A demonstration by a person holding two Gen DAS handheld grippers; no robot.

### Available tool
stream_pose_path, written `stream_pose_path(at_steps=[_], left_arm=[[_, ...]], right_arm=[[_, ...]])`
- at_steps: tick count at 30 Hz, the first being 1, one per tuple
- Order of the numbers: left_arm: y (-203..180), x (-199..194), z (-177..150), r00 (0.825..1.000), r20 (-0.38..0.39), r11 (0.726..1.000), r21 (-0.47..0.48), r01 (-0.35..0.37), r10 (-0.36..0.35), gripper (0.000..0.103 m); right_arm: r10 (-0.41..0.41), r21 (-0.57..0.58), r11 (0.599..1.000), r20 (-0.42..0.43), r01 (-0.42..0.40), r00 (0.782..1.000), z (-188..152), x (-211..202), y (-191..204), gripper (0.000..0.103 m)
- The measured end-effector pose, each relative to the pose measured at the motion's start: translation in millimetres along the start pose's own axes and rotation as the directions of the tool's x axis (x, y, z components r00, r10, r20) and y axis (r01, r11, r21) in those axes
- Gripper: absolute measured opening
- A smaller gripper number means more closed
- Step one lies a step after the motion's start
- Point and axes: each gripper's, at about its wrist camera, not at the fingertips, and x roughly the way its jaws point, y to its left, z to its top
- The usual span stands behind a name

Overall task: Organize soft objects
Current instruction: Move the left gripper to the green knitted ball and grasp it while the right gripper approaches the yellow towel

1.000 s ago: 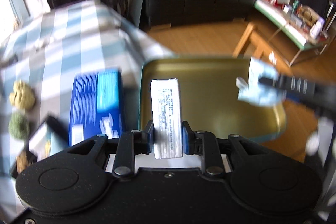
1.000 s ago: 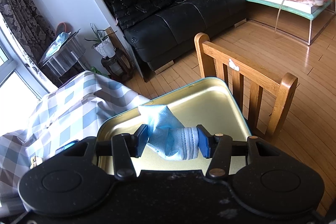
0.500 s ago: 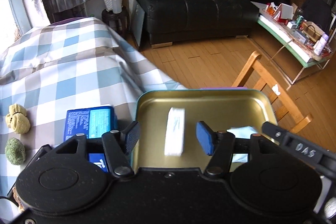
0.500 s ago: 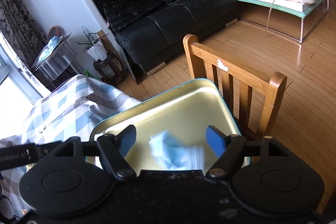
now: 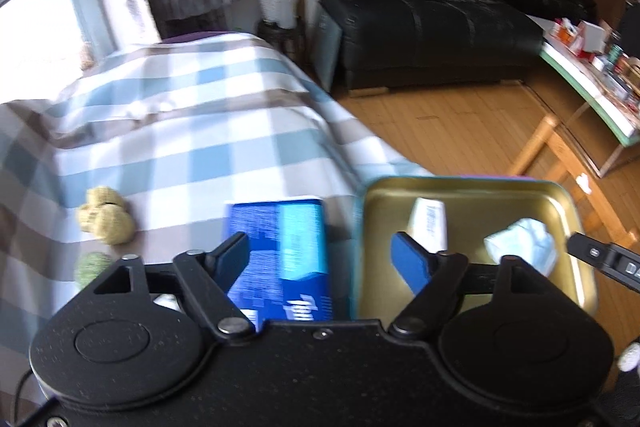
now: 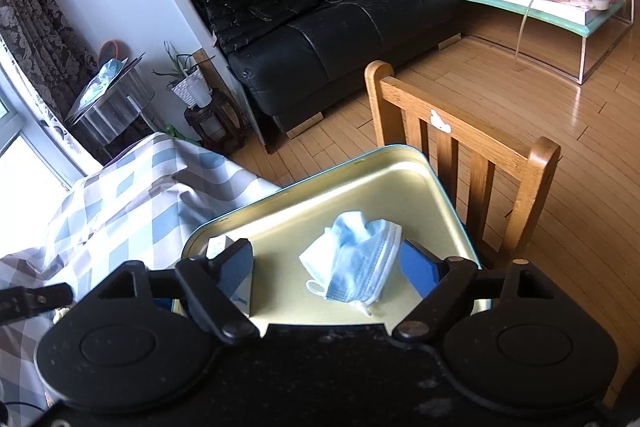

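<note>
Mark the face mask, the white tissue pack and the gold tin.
face mask (image 6: 354, 259), right wrist view, middle of its crumpled blue pleats
white tissue pack (image 5: 428, 223), left wrist view, its printed top face
gold tin (image 6: 320, 171), right wrist view, far rim

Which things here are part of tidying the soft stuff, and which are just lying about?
Job: face mask, white tissue pack, gold tray, blue box, knitted balls.
Lying about: wooden chair, black sofa, potted plant.

White packet (image 6: 218, 247) — half-hidden behind pad
</note>
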Motion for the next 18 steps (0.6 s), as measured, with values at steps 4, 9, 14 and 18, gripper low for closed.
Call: stream_pose_path(at_steps=[4, 9, 14, 18], left_arm=[[31, -7, 4, 0.998, 0.024, 0.998, -0.032, -0.058, 0.059, 0.08], [74, -10, 5, 0.991, 0.036, 0.988, -0.092, -0.127, 0.131, 0.084], [111, -10, -8, 0.986, 0.005, 0.975, -0.147, -0.166, 0.169, 0.085], [133, -12, -26, 0.984, -0.043, 0.971, -0.161, -0.175, 0.17, 0.085]], right_arm=[[0.005, -0.028, 1.0, -0.008, -0.006, 1.0, -1, -1, 12, 0.083], [0.016, -0.086, 0.996, -0.017, -0.018, 1.0, -3, -3, 32, 0.085], [0.052, -0.168, 0.984, -0.064, -0.062, 0.997, -5, -4, 56, 0.086], [0.11, -0.231, 0.963, -0.135, -0.139, 0.985, -9, -3, 77, 0.093]])
